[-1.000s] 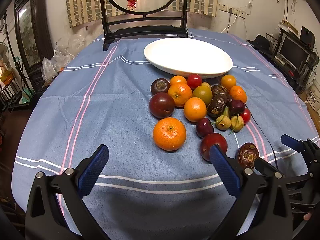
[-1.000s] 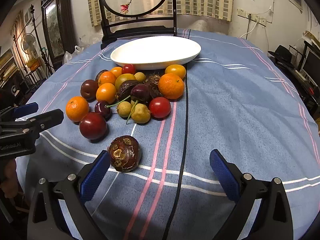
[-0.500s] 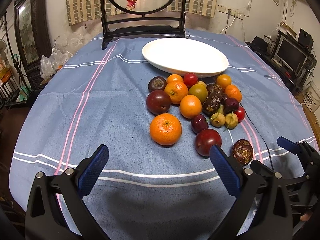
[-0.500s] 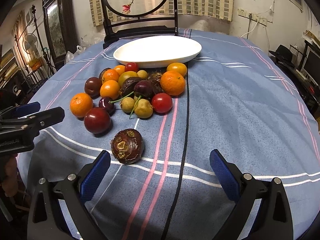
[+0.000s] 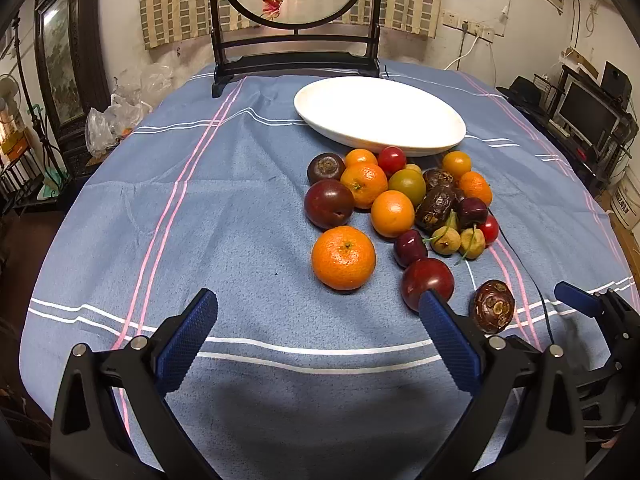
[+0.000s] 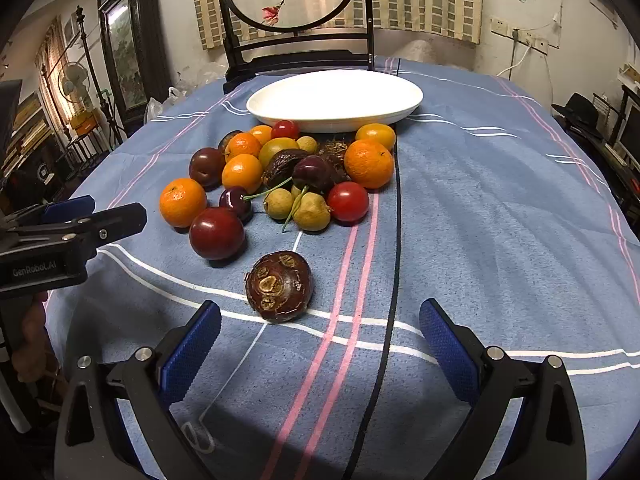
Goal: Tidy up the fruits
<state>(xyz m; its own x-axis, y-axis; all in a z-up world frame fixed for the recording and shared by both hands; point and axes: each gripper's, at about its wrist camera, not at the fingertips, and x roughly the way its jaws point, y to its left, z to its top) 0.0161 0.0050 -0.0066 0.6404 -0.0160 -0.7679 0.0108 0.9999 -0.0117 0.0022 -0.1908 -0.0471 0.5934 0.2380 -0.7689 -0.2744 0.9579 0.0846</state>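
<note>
A pile of fruit lies on the blue cloth in front of a white oval plate (image 5: 380,110) (image 6: 336,98), which holds nothing. Nearest are an orange mandarin (image 5: 343,258) (image 6: 183,202), a dark red plum (image 5: 427,282) (image 6: 217,233) and a brown wrinkled fruit (image 5: 494,306) (image 6: 279,286) lying apart from the pile. My left gripper (image 5: 316,322) is open and empty, just short of the mandarin and plum. My right gripper (image 6: 320,332) is open and empty, with the brown fruit just ahead between its fingers. Each gripper shows at the edge of the other's view.
A dark wooden screen stand (image 5: 296,60) stands at the table's far edge behind the plate. A black cable (image 6: 394,240) runs across the cloth beside the fruit. Bare cloth (image 5: 160,200) stretches left of the pile; a monitor and shelves (image 5: 588,116) stand off to the right.
Both grippers have drawn back and lifted a little, so the fruit and plate sit farther off and higher in both views. Both stay open. No fruit has moved.
</note>
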